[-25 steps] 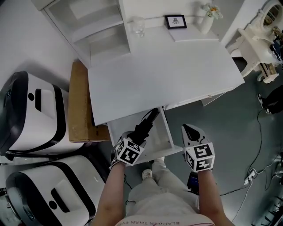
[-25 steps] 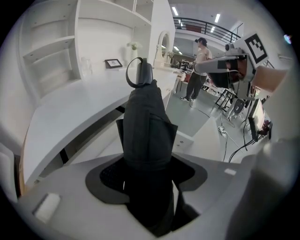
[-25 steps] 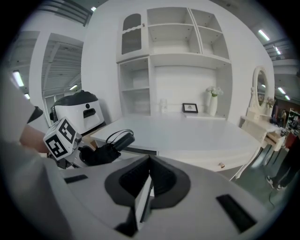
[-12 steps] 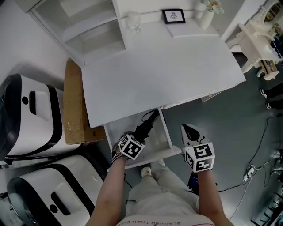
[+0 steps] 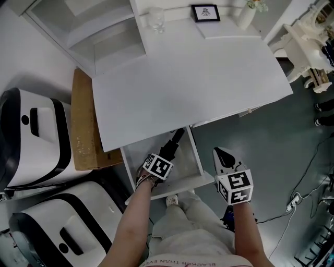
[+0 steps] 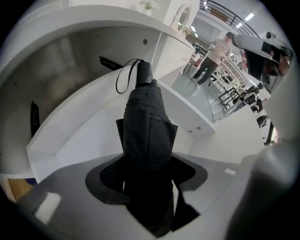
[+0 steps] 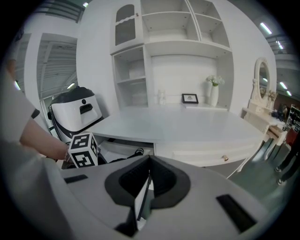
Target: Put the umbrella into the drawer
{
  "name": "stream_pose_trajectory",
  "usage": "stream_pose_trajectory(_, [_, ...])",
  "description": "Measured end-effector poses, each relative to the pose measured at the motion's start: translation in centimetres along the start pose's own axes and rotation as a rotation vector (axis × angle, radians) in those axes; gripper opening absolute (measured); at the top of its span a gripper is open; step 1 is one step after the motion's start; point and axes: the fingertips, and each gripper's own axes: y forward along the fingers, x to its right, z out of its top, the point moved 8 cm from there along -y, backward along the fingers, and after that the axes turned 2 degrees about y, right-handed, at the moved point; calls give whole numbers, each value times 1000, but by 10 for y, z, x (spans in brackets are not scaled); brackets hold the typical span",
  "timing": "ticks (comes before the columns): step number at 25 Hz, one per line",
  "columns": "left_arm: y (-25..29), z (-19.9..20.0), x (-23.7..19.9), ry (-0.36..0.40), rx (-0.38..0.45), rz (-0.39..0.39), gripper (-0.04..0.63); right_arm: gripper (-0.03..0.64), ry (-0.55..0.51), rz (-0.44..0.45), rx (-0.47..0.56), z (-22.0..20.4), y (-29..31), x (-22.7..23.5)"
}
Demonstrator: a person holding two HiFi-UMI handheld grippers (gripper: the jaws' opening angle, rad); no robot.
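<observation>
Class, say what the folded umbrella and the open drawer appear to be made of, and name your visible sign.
Umbrella: matt black woven fabric, probably nylon or polyester; it shows soft folds and creases. Its handle: smooth, likely plastic, though not certain. Drawer: white painted or laminated board, smooth with a slight sheen; it has flat panels and crisp edges.

Place: staged home study inside a large hall | Home is indicated by: white bench (image 5: 193, 78), shelf unit (image 7: 173, 28), framed picture (image 5: 205, 12), vase (image 7: 214, 97) | Hall is indicated by: ceiling strip lights (image 6: 249, 17), floor cables (image 5: 295, 201), 2 white machines (image 5: 31, 138)
</observation>
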Motion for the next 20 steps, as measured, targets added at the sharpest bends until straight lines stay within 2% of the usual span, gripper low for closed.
stream_pose_trajectory(5, [19,4,0,-81,-25,-24,268,8,-11,15,-28,-8,3,-1])
stream_pose_trajectory(10, [33,14,-1,-108,-37,-36,270,8,11,-11,-58,-15,9,2])
stream_pose_trajectory(16, [48,18,-7,-174,-63,-15,270,8,23,11,-71,-17,20,-1])
stream_pose_trajectory(20, [56,19,-7,-184,-74,-15,271,8,24,17,-86,-22,22,-2])
